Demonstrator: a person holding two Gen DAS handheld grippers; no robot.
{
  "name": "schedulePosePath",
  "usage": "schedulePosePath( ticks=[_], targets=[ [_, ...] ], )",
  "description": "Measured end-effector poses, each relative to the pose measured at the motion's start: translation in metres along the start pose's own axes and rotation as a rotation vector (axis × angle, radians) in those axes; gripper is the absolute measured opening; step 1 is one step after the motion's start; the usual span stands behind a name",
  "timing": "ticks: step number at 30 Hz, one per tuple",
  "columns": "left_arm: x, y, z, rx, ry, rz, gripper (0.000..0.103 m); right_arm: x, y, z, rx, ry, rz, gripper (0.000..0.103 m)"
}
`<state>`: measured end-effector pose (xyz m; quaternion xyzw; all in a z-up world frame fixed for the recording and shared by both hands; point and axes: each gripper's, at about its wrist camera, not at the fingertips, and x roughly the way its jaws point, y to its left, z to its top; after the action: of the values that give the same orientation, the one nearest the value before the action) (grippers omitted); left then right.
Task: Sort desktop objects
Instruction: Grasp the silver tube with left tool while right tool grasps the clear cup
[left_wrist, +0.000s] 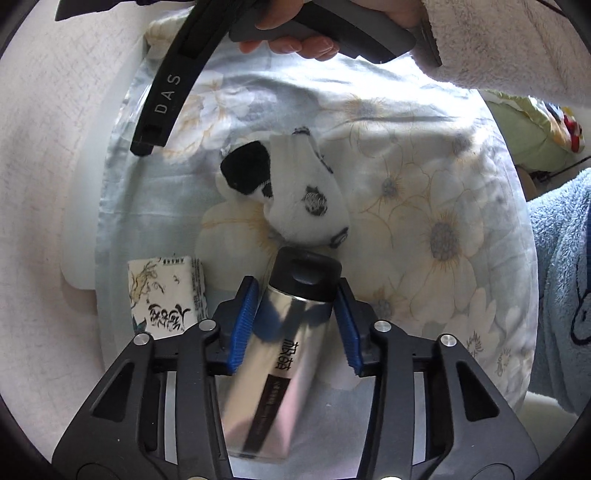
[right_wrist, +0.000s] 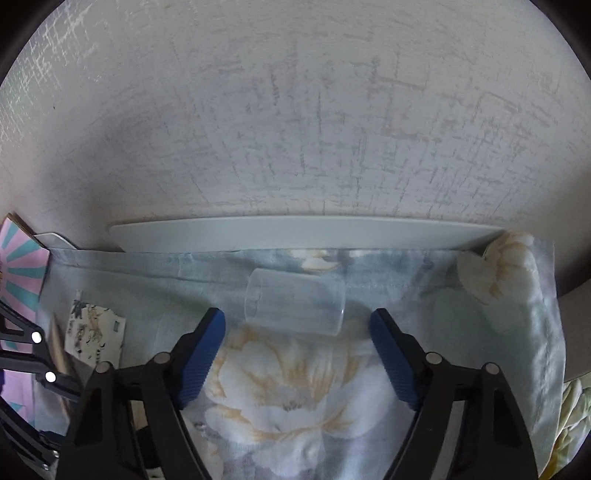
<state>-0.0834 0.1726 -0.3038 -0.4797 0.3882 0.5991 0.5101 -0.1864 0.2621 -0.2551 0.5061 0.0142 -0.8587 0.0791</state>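
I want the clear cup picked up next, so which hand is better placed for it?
The right. Its tool is open with the tipped-over clear cup lying just ahead between its fingers. The left tool is occupied, straddling the silver bottle.

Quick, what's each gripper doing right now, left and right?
Left gripper: around the silver bottle; grip uncertain.
Right gripper: open, empty, clear cup just ahead.

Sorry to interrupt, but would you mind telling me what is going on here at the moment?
A person is sorting things on a flowered cloth with two handheld grippers. The left gripper has its pads on either side of a silver bottle with a black cap, next to a tissue pack and a plush toy. The right gripper is open, just short of a clear cup lying on its side.
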Motion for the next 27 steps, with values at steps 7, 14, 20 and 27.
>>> schedulePosePath(
  ticks=[7,14,20,27],
  targets=[
    [-0.003,0.005,0.003,-0.034,0.011,-0.031,0.033,-0.003,0.005,-0.002,-0.039,-0.025,-0.043,0.044],
    [-0.009,-0.004,0.005,-0.036,0.058,-0.024,0.033,-0.013,-0.005,-0.006,0.035,-0.027,-0.035,0.044],
    [-0.033,-0.013,0.010,-0.068,0.032,-0.026,0.032,-0.037,-0.015,-0.014,0.039,-0.007,-0.029,0.044],
    [-0.071,-0.021,0.002,-0.134,-0.001,0.004,0.032,-0.072,-0.012,-0.017,0.007,0.024,-0.028,0.044]
  ],
)
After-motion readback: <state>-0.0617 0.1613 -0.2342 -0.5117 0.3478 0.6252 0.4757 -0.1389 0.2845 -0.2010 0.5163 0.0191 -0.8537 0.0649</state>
